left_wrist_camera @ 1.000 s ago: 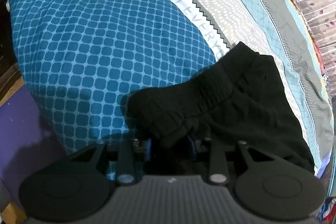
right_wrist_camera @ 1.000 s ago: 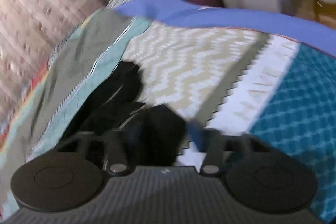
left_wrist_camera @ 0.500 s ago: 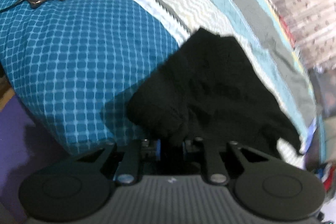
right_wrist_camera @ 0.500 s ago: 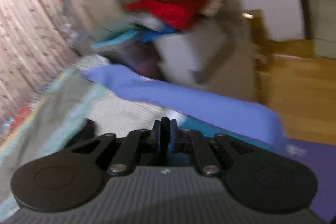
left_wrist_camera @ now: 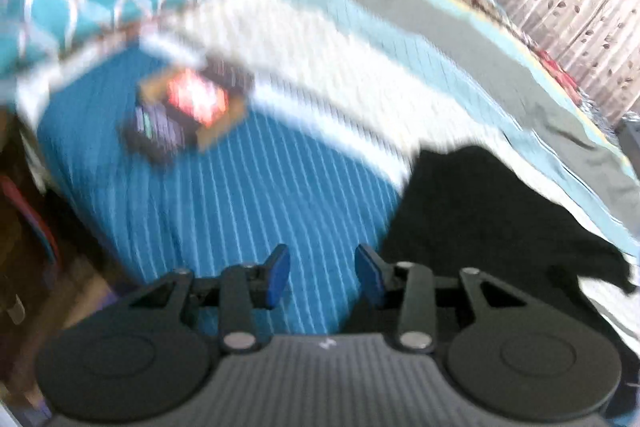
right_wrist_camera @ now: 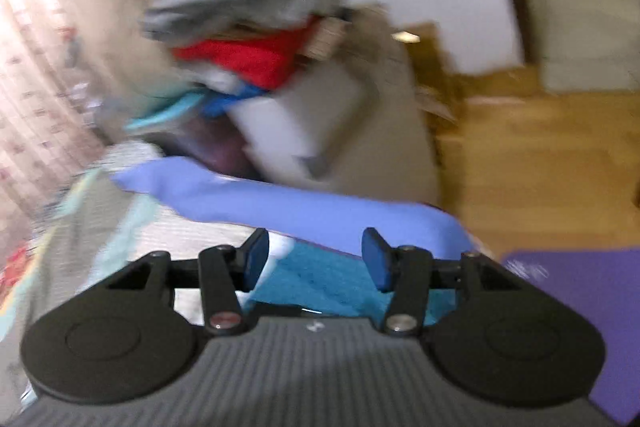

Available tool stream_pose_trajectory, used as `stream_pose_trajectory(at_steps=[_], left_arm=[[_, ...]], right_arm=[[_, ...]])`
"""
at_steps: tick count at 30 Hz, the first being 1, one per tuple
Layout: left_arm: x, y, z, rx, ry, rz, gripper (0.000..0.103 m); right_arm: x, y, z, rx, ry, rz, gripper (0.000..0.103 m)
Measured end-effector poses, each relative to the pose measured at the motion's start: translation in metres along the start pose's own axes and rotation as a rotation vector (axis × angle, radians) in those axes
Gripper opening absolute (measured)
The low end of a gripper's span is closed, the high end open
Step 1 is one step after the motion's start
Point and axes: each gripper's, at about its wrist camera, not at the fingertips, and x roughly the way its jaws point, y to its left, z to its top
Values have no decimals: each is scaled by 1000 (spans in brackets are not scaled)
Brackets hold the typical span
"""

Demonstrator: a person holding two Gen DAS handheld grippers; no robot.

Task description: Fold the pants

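While both grippers' jaws are opening with nothing between them, the black pants (left_wrist_camera: 492, 227) lie bunched on the bedspread (left_wrist_camera: 256, 203), right of the phone (left_wrist_camera: 176, 115). Their long axis runs diagonally toward the lower right. Left gripper (left_wrist_camera: 322, 275) and right gripper (right_wrist_camera: 316, 263) hover apart.

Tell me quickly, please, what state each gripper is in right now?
Left gripper: jaws opening, nothing between them; the black pants lie beside it.
Right gripper: jaws opening, empty.
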Motion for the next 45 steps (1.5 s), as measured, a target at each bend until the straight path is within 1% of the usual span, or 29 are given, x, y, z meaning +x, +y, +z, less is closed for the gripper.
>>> stream_pose_trajectory(at_steps=[2,4,6,8,9,10,12,14,15,17,18,19,20,21,23,24,25,27,29,31,33,36,37,38,40,41,42,44,45], left_arm=[[5,-26,23,107,-51,18,37],[21,-60,44,249,-88,17,39],[50,-95,60,356,-88,-13,42],[86,-127,70,428,-72,-39,43],[108,-144,75,469,-67,-55,47],[122,-157,74,498,-62,-68,56],[158,-186,70,583,-40,-83,66],[189,-209,63,645,-9,-82,67],[204,-219,58,665,15,-81,63],[230,-228,49,694,73,-79,38],[241,-233,43,716,86,-57,12],[245,-237,41,745,77,-24,12],[242,-237,45,751,55,-14,12],[235,-231,53,725,25,-15,11],[217,-211,79,612,-31,-21,11],[208,-201,87,566,-41,-33,11],[200,-194,90,546,-47,-43,11],[194,-193,83,572,-61,-40,12],[192,-199,70,621,-72,-18,12],[195,-206,67,639,-81,3,12],[196,-210,69,626,-89,10,12],[191,-207,73,587,-100,4,12],[190,-206,74,575,-106,2,12],[189,-206,76,567,-112,0,12],[184,-207,76,555,-126,3,12],[179,-208,75,551,-134,4,12],[175,-209,75,549,-143,4,12],[162,-209,76,541,-167,-10,12],[154,-208,77,536,-185,-20,12]], right_arm=[[-5,26,3,-36,12,75,55],[-8,52,4,-64,37,153,55],[-12,81,5,-91,61,211,56],[-7,107,4,-107,90,254,60],[-4,119,2,-115,104,268,61],[0,133,0,-128,118,278,61],[14,160,-8,-158,139,271,61],[31,186,-15,-201,161,256,62],[42,197,-18,-227,174,247,62],[72,222,-25,-268,224,227,63],[90,233,-29,-273,254,217,63],[107,243,-33,-273,285,210,63],[125,253,-38,-275,316,200,63],[142,263,-43,-278,341,180,63],[170,278,-52,-285,371,153,63],[184,287,-56,-290,378,147,63],[198,296,-60,-295,382,134,63],[226,310,-73,-301,410,94,63],[251,320,-85,-302,445,23,63],[270,326,-94,-302,458,-29,63],[279,333,-100,-312,455,-46,63],[287,347,-107,-376,463,-70,70],[290,351,-110,-411,474,-81,68],[294,354,-115,-450,485,-94,63],[293,359,-124,-540,480,-134,15],[290,357,-123,-526,483,-105,5],[286,353,-119,-479,483,-78,4],[269,347,-104,-401,417,-4,3],[259,342,-93,-351,385,47,3]])
